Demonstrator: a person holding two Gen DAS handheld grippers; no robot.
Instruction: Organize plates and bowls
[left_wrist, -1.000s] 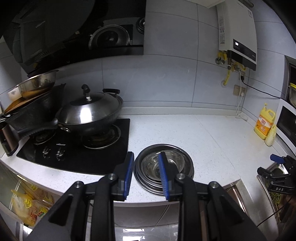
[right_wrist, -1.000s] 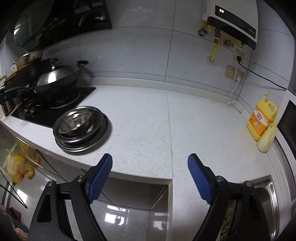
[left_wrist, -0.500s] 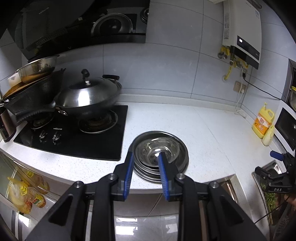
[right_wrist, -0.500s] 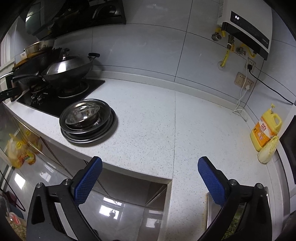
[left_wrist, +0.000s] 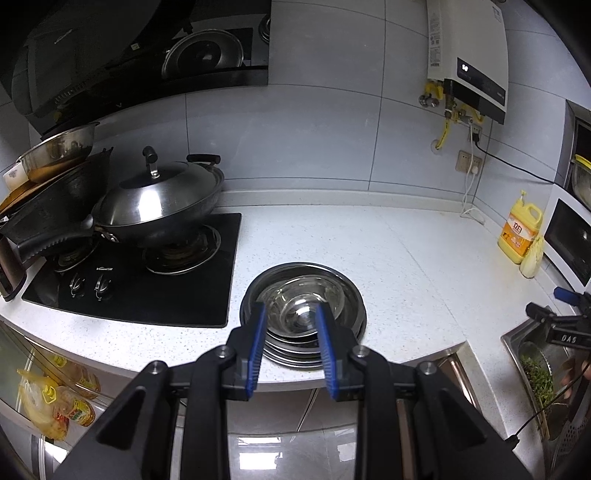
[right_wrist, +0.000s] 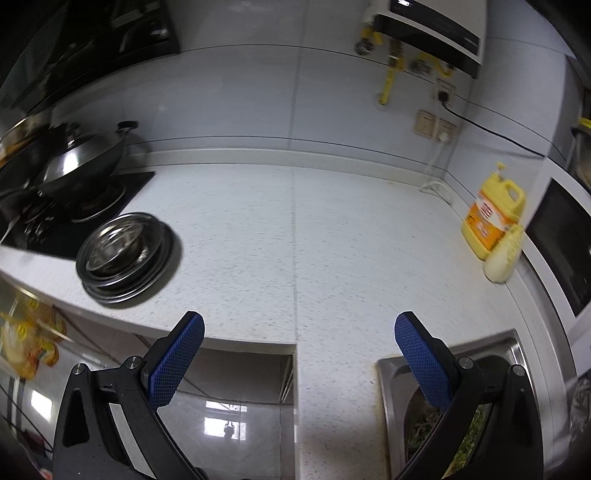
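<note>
Left wrist: our left gripper (left_wrist: 290, 314) is released, narrow gap, holding nothing, off the counter (left_wrist: 406, 258) edge before the stacked steel bowls and plates (left_wrist: 303, 310) beside the stove (left_wrist: 147, 280).

Right wrist: our right gripper (right_wrist: 295, 323) is spread wide, empty; the stack (right_wrist: 125, 254) lies far left.

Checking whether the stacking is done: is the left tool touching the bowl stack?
Apart. The right wrist view shows the bowl stack alone on the counter, no tool near.
</note>
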